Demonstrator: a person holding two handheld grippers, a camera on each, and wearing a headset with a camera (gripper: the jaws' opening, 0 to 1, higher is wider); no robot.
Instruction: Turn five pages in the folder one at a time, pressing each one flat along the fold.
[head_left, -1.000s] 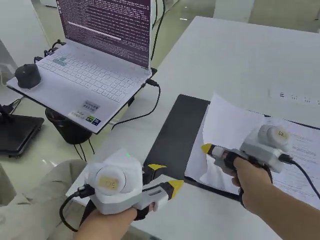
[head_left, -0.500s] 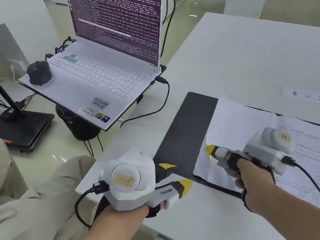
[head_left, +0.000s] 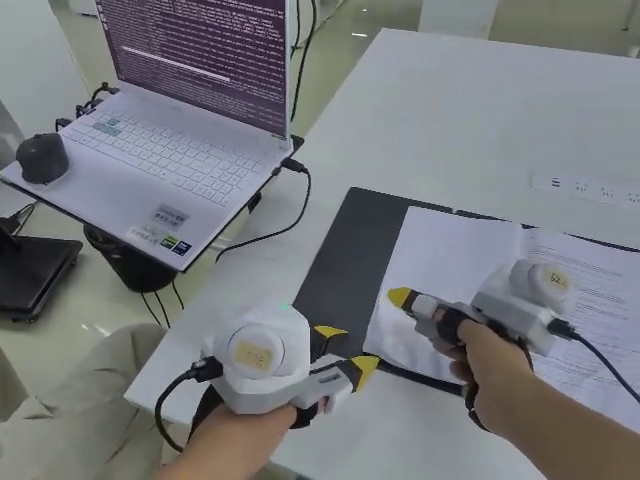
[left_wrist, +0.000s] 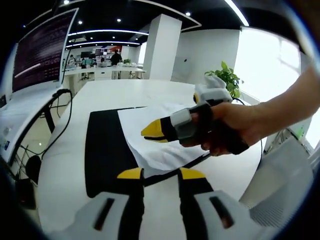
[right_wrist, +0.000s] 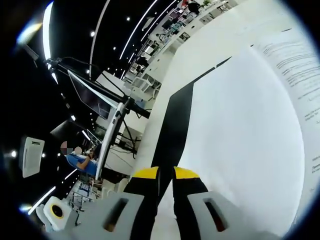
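Observation:
An open black folder (head_left: 345, 260) lies on the white table. A white page (head_left: 450, 270) has been turned over toward its left cover and lies low, slightly curled. My right gripper (head_left: 398, 297) is shut on that page's near edge; in the right gripper view its jaws (right_wrist: 166, 173) pinch the sheet (right_wrist: 240, 130), with the black cover (right_wrist: 175, 120) beyond. A printed page (head_left: 600, 290) lies to the right. My left gripper (head_left: 350, 348) hovers open over the table's near edge, just short of the folder (left_wrist: 105, 145), nothing between its jaws (left_wrist: 161, 173). The right gripper (left_wrist: 149, 132) shows ahead of it.
A white laptop (head_left: 180, 130) with a lit screen stands on a stand left of the table, a black mouse (head_left: 42, 155) beside it and a cable (head_left: 270, 225) hanging toward the table. A white power strip (head_left: 590, 187) lies at the far right. Bare tabletop (head_left: 480, 110) stretches behind the folder.
The page was arched up over the folder; now it has come down lower and flatter toward the left cover, still held by the right gripper. The left gripper stays open near the edge.

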